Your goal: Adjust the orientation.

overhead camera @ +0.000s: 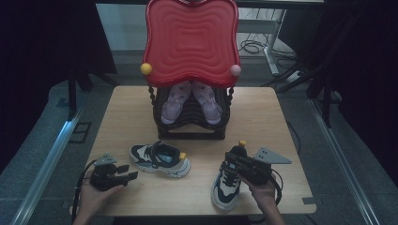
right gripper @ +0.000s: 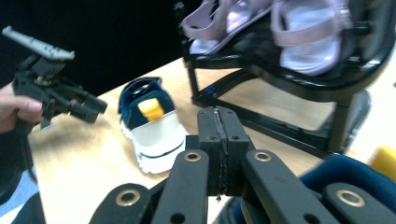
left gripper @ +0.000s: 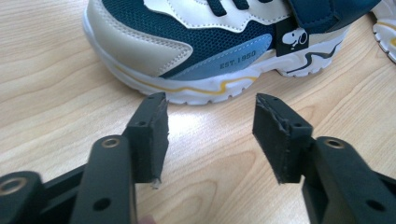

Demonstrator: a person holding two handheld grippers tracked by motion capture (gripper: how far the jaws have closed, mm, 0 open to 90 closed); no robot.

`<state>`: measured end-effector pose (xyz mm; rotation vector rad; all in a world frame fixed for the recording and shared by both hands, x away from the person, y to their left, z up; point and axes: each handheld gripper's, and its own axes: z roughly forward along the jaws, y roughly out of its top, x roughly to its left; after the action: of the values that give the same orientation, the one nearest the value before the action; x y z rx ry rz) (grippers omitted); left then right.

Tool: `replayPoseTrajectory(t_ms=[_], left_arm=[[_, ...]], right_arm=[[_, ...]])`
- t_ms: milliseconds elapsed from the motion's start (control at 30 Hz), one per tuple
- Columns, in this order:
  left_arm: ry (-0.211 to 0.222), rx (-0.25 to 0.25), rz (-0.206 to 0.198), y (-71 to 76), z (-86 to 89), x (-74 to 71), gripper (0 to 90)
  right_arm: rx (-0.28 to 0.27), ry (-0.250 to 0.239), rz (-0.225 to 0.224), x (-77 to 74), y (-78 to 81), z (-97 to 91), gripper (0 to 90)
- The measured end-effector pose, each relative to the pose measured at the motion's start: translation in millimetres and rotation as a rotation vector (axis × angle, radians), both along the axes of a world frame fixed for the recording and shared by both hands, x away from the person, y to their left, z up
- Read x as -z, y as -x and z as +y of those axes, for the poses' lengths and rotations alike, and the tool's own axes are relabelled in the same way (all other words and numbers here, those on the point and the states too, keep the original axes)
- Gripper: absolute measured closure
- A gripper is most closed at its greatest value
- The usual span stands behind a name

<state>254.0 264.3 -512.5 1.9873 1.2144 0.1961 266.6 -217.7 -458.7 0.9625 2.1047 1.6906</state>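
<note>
Navy mesh and cream leather make up the two sneakers on the pale wooden table (overhead camera: 141,112). The left sneaker (overhead camera: 160,159) lies on its side near the middle, toe pointing right. The right sneaker (overhead camera: 228,180) stands on its sole at the near right, toe toward the person.

Behind them, at the far centre, a black shoe rack (overhead camera: 191,124) already carries a pair of lilac sandals (overhead camera: 191,99) under a red ribbed top (overhead camera: 190,40).

The left gripper (overhead camera: 130,176) sits low at the near left, just left of the left sneaker. Its jaws stand wide apart with nothing between them. In the left gripper view the sneaker's sole edge (left gripper: 205,91) lies just beyond the pads (left gripper: 152,135), close but not touching.

The right gripper (overhead camera: 234,157) rests over the collar of the right sneaker. In the right gripper view its jaws are pressed flat together (right gripper: 218,149), with no part of the shoe visibly caught between them. The blue collar shows only beside them, so I cannot tell that anything is held.

The work looks like putting the sneakers onto the rack, and it seems to be at the pick-up stage. Neither shoe is off the table yet. Next, the left gripper probably needs to ease forward so the pads straddle the sneaker's sole or upper before closing. The right gripper likely has to reopen and take the collar or heel tab properly.
</note>
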Motion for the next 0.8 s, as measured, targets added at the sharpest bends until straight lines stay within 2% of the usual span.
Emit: replayPoseTrajectory(t_ms=[67, 233, 267, 333, 433, 600, 800], left_arm=[[0.011, -0.012, 0.002, 2.5, 4.1, -1.3, 43.6], [0.038, -0.009, 0.013, 4.4, 8.1, -3.5, 42.2], [0.04, -0.011, 0.013, 4.9, 8.9, -4.5, 42.2], [0.047, -0.016, 0.009, 5.5, 10.7, -6.7, 42.3], [0.065, -0.019, 0.001, 7.6, 12.9, -9.2, 42.3], [0.045, -0.026, -0.011, 9.8, 13.6, -9.8, 42.4], [0.062, -0.031, -0.021, 8.5, 12.6, -11.8, 40.3]], right_arm=[[-0.042, 0.012, -0.001, -1.8, -0.2, 11.9, 90.0], [-0.067, 0.02, 0.005, -9.0, -0.8, 35.0, 90.0], [-0.067, 0.02, 0.005, -9.0, -0.8, 35.0, 90.0], [-0.075, -0.007, 0.011, -14.3, -3.3, 48.5, 90.0], [-0.077, 0.023, 0.018, -17.9, -8.5, 62.2, 90.0], [-0.093, 0.048, 0.046, -18.1, -18.7, 82.1, 90.0], [-0.11, 0.083, 0.058, -19.4, -28.7, 97.7, 90.0]])
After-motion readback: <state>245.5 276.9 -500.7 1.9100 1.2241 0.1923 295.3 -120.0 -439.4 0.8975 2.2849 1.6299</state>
